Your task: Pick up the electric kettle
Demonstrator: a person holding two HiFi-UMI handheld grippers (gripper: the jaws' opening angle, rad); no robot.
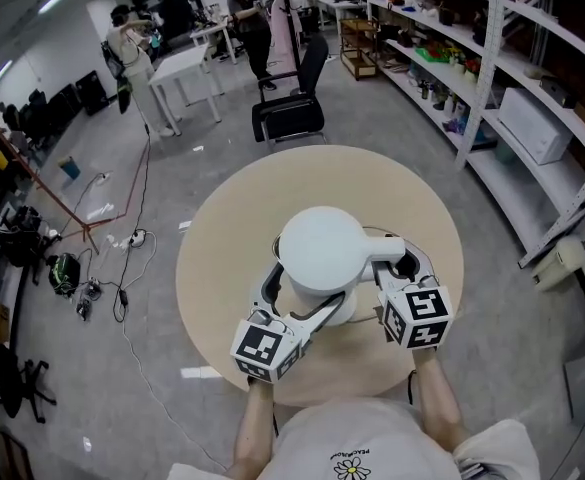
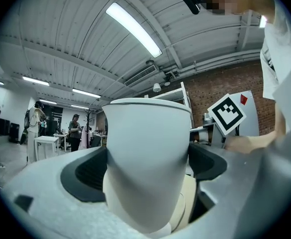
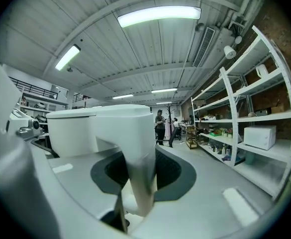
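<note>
The kettle [image 1: 320, 253] hangs over the round surface [image 1: 222, 268]. The left claw [image 2: 147, 183] squeezes its smooth body. The right claw [image 3: 138, 183] squeezes its handle [image 3: 141, 148]. It looks hard, slippery and maybe heavy, so the handle is safest.

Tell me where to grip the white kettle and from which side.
Grip the handle, a narrow upright bar on the right of the kettle, coming level from the person's side; the right gripper is shut on it. The left gripper clamps the wide round body for support.
</note>
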